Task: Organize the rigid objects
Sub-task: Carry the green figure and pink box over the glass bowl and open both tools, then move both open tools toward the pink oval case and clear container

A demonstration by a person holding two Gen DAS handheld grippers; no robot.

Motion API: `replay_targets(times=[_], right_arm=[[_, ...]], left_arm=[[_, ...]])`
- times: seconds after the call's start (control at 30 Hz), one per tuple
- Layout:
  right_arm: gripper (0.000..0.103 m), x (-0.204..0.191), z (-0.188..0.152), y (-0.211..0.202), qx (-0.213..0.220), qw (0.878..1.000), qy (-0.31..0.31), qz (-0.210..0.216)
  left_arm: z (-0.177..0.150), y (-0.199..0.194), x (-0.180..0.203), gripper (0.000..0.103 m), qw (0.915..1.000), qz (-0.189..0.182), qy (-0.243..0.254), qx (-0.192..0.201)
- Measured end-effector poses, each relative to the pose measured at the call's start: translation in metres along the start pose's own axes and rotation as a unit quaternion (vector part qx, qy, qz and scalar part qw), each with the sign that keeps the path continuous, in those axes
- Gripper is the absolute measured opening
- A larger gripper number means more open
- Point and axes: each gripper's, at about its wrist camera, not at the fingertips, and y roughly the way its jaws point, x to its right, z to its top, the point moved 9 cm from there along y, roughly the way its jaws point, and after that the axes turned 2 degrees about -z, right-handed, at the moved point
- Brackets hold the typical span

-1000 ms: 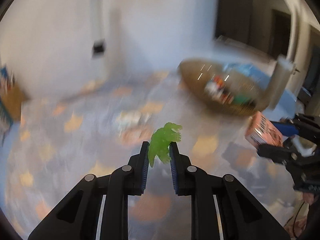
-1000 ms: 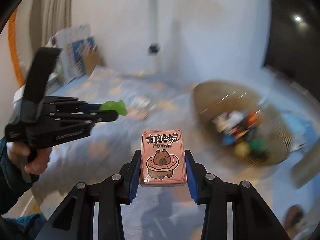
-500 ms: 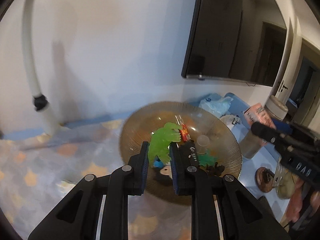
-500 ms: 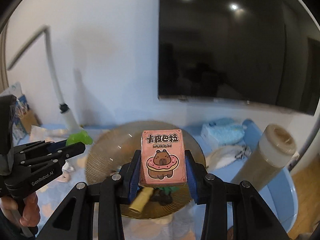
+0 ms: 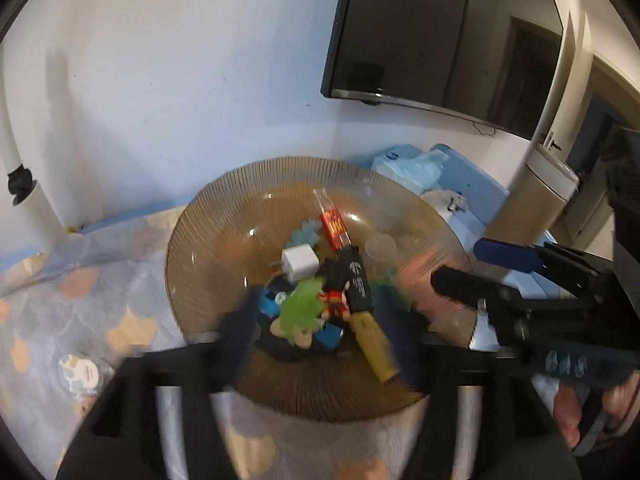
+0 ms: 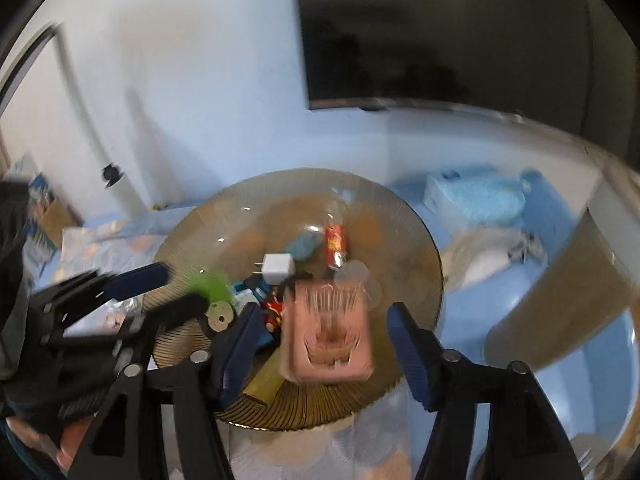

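Both grippers hang over the ribbed amber glass dish (image 6: 416, 240), which fills the middle of each view and sits on a patterned cloth (image 5: 80, 292).

At the left of the right wrist view the left gripper (image 6: 176, 286) has its jaws opening; the green dinosaur toy (image 6: 214, 286) is a blur between the spreading fingers, with no pad pressing on it. In the left wrist view the same toy (image 5: 302, 304) is smeared over the pile at the frame's center.

That pile holds a white charger cube (image 6: 278, 266), a red lighter (image 6: 335, 242), a black stick (image 5: 358, 280) and a yellow tube (image 5: 376, 350).

Right of center, the right gripper (image 6: 320, 344) is also opening its jaws. The pink card box (image 6: 328, 334) sits blurred between them, clear of both blue pads, over the dish's near side.
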Motion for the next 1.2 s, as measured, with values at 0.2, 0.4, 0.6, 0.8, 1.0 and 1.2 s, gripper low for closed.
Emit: replay_targets(times=[0.2,0.4,0.6,0.8,1.0,1.2], right_arm=[[0.063,-0.008,-0.007,-0.033,0.015,0.999,0.025,0.025],[0.067,-0.088,-0.007,-0.076,0.041,0.992,-0.015,0.120],[0.082,-0.182,-0.068,-0.056,0.025,0.986,-0.046,0.159],[0.081,-0.212,-0.143,0.011,-0.026,0.989,-0.072,0.128],[0.082,-0.199,-0.144,0.018,-0.018,0.990,-0.037,0.136],[0.082,-0.199,-0.146,0.017,-0.027,0.990,-0.036,0.132]], left_arm=[[-0.025,-0.060,-0.046,0.079,0.9980,0.017,-0.048,0.037],[-0.079,-0.134,-0.145,0.079,0.9826,0.092,-0.143,0.075],[-0.136,-0.142,-0.195,0.079,0.9754,0.135,-0.167,0.051],[-0.166,-0.115,-0.190,0.078,0.9791,0.152,-0.134,0.015],[-0.171,-0.113,-0.187,0.079,0.9823,0.145,-0.118,0.004],[-0.173,-0.097,-0.185,0.079,0.9806,0.129,-0.138,-0.053]])
